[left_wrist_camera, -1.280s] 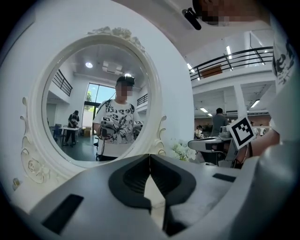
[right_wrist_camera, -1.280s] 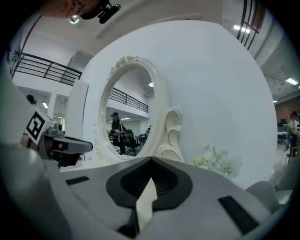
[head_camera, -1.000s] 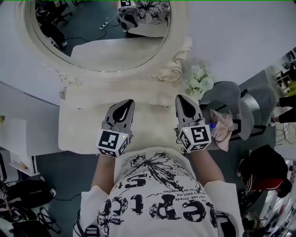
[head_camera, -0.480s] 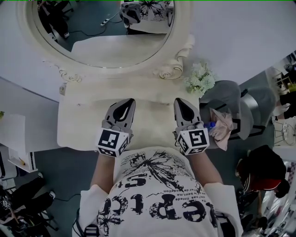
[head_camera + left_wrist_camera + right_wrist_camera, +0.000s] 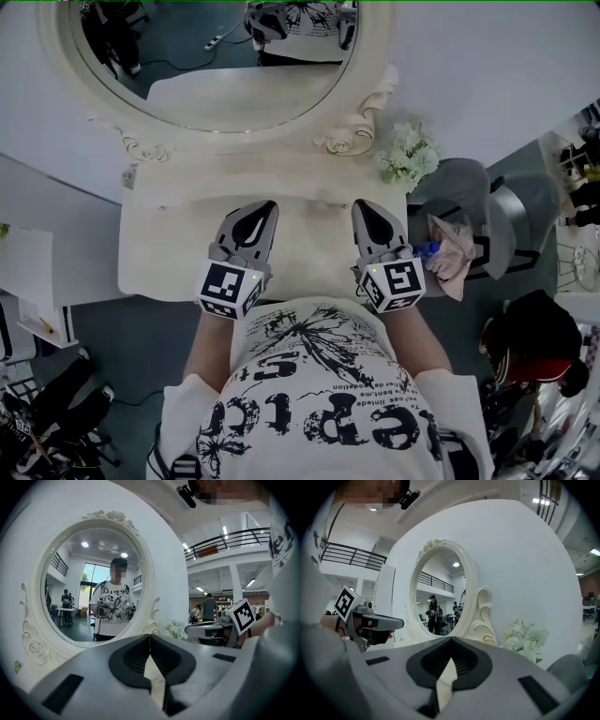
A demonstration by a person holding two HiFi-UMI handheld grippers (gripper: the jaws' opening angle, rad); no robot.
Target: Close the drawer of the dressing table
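A cream dressing table (image 5: 159,253) with an oval mirror (image 5: 216,56) stands against the white wall. Its drawer front is hidden under the tabletop edge and my body. My left gripper (image 5: 270,203) hovers over the tabletop left of centre, jaws shut with nothing between them; in the left gripper view the left gripper (image 5: 150,635) points at the mirror (image 5: 93,592). My right gripper (image 5: 358,202) hangs over the tabletop right of centre, also shut and empty; the right gripper (image 5: 451,639) faces the mirror frame (image 5: 478,611).
A white flower bouquet (image 5: 409,157) sits at the table's right rear corner. Right of the table stands a grey chair (image 5: 469,206) with a beige cloth (image 5: 452,253) on it. A white cabinet (image 5: 37,281) stands to the left, bags on the floor.
Both grippers sit about where they were over the tabletop. The view has shifted slightly; the right gripper edged a little toward the mirror.
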